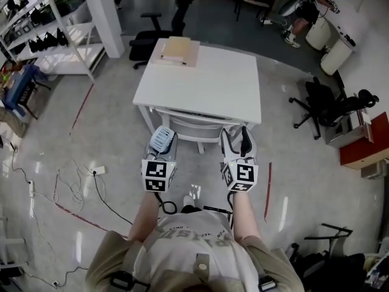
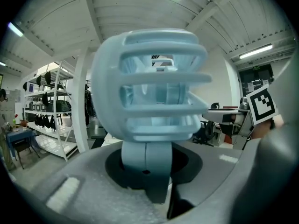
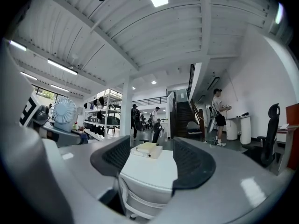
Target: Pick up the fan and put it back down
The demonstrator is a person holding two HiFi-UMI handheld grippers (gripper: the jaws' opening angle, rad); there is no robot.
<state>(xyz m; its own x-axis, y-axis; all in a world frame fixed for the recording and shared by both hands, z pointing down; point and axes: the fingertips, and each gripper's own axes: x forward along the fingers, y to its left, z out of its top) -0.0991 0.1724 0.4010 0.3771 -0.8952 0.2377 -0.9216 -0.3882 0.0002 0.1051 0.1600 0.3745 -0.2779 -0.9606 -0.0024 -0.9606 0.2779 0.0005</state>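
Fan [image 2: 154,92] clamped in left tongs [image 1: 161,145], right tongs [image 3: 148,160] apart

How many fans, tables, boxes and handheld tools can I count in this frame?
pale blue plastic fan: 1
white rectangular table: 1
flat tan box: 1
grey two-jaw tools: 2, the left tool and the right tool
Total: 5
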